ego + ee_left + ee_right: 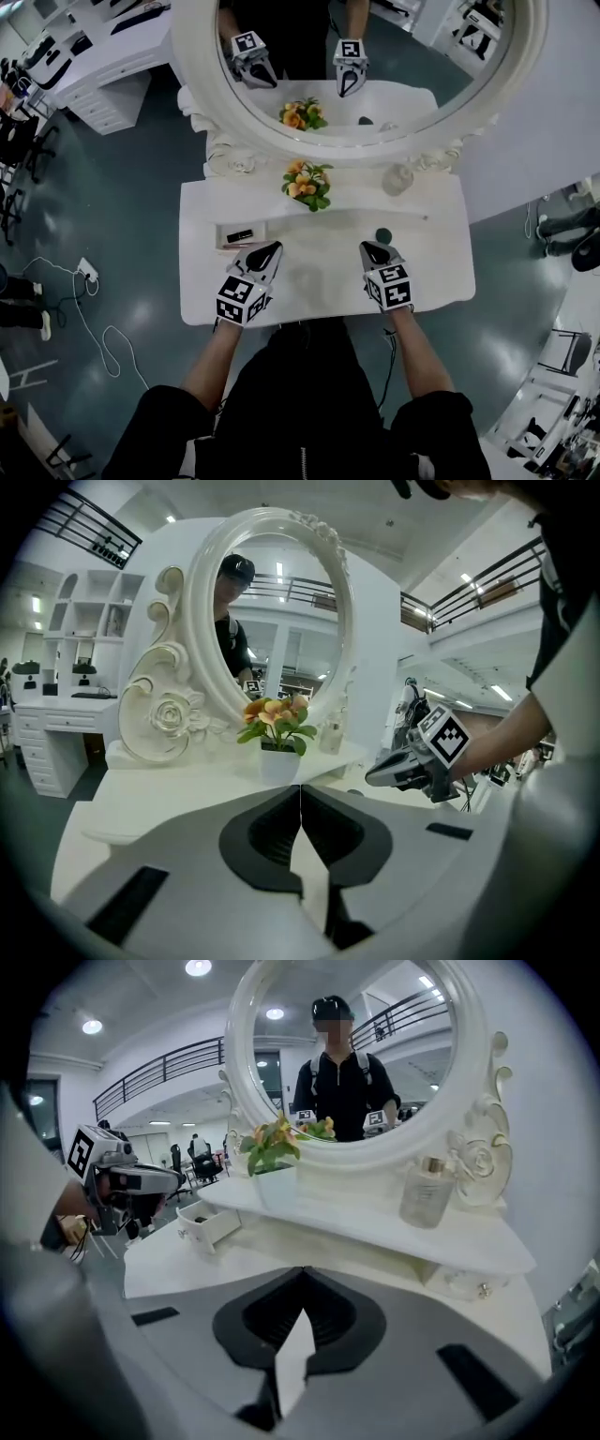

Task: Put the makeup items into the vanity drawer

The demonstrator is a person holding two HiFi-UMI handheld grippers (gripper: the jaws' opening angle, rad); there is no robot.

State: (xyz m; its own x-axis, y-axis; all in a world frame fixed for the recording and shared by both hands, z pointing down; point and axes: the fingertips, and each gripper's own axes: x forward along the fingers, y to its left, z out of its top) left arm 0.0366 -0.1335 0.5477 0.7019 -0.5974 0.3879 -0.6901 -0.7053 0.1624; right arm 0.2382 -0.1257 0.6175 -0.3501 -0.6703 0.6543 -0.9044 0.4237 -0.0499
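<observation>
We hold both grippers low over the counter [431,277], with the left gripper [266,253] and right gripper [373,251] each pressed together on nothing. A small dark round compact [383,235] lies just beyond the right gripper. The open drawer [223,237] sits beyond the left, with a dark item [240,234] inside. We judge the compact light, hard and slick, best pinched across its rim. The glass bottle [427,1192] on the shelf [356,197] looks fragile.

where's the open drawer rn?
Head view: the open drawer sits at the left of the vanity top, just ahead of the left gripper and to the lower left of the flower pot.
</observation>
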